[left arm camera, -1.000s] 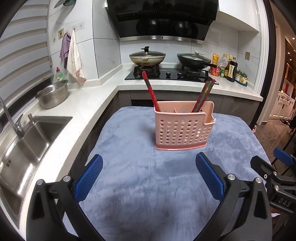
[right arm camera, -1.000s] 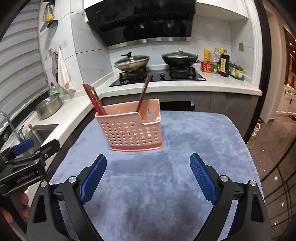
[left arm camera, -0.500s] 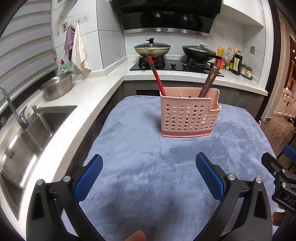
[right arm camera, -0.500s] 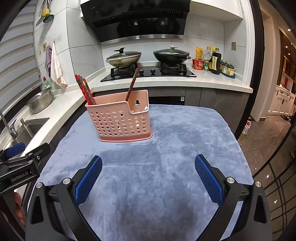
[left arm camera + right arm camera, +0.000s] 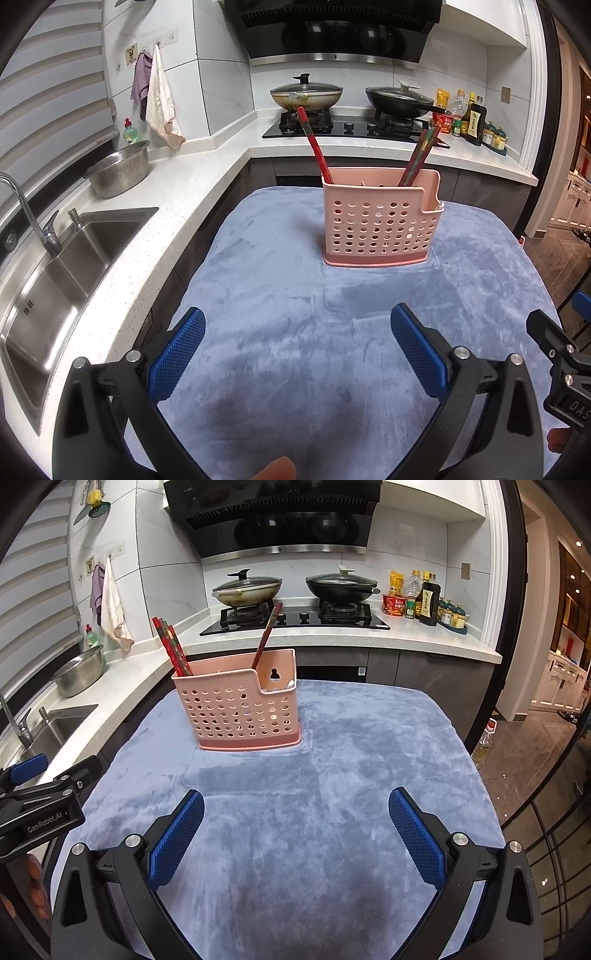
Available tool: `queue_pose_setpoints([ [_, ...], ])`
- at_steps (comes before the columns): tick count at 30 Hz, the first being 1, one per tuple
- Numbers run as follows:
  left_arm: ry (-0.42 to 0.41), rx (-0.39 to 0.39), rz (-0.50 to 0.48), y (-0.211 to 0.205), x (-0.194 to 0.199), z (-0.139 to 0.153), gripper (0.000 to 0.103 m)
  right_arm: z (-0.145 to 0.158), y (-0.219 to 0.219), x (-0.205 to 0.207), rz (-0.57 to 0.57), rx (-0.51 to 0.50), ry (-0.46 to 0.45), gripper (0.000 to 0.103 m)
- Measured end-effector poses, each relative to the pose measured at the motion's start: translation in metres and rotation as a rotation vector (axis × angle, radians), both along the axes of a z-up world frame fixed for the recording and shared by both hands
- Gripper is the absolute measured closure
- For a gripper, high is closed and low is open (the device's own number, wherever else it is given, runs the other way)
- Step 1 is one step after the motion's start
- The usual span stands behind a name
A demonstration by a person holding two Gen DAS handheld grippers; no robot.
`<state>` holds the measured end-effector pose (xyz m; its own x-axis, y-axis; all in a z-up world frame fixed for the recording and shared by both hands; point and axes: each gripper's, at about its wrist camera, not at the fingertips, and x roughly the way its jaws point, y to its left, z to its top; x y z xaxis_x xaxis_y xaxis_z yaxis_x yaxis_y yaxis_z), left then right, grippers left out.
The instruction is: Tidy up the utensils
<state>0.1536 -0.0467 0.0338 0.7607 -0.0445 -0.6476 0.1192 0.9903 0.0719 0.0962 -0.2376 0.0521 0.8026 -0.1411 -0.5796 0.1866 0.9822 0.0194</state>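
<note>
A pink perforated utensil holder (image 5: 380,221) stands on the blue-grey cloth (image 5: 295,332); it also shows in the right wrist view (image 5: 240,709). Red chopsticks stand in it: one leaning left (image 5: 316,147) and a bundle at the right (image 5: 419,155). In the right wrist view the bundle (image 5: 171,646) is at the left and the single one (image 5: 267,633) near the middle. My left gripper (image 5: 295,350) is open and empty, well short of the holder. My right gripper (image 5: 295,830) is open and empty too.
A white counter with a steel sink (image 5: 55,277), tap and metal bowl (image 5: 118,170) runs along the left. A stove with two lidded pans (image 5: 306,94) and bottles (image 5: 469,118) lies behind. The cloth's right edge drops to the floor (image 5: 517,760).
Both grippers have drawn back and risen from the holder, which looks farther away. Both stay open and empty. The holder and chopsticks have not moved.
</note>
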Motion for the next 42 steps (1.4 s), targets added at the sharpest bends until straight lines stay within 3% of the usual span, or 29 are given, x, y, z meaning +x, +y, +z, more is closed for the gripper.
queue_pose_setpoints([
  [42,0.018,0.009,0.044,0.0058,0.0019,-0.004,0.007,-0.0049,0.0042,0.0022,0.001,0.011,0.015,0.006],
])
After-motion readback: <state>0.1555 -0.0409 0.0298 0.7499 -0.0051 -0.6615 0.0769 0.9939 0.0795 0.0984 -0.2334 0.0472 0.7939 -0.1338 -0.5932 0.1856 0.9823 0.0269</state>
